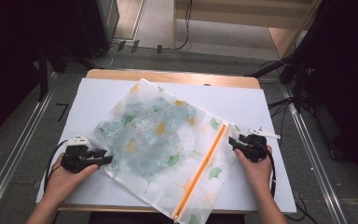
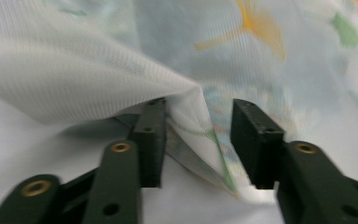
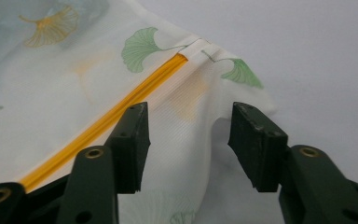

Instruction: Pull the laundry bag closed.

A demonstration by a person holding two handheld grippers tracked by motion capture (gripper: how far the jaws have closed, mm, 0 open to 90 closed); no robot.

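Here, a thin white mesh bag printed with green and yellow ginkgo leaves lay flat on the white sheet covering the desk, turned cornerwise to its edges. An orange zipper ran along the bag's right side, slanting from the near desk edge up and away to the right, its closed end by the right tool. Something bluish showed dimly through the mesh, but what was inside could not be told. The left tool sat at the bag's near left edge, jaws parted with a raised fold of mesh between them, not clamped. The right tool's jaws were likewise spread, straddling the bag's corner. A hand held each tool.
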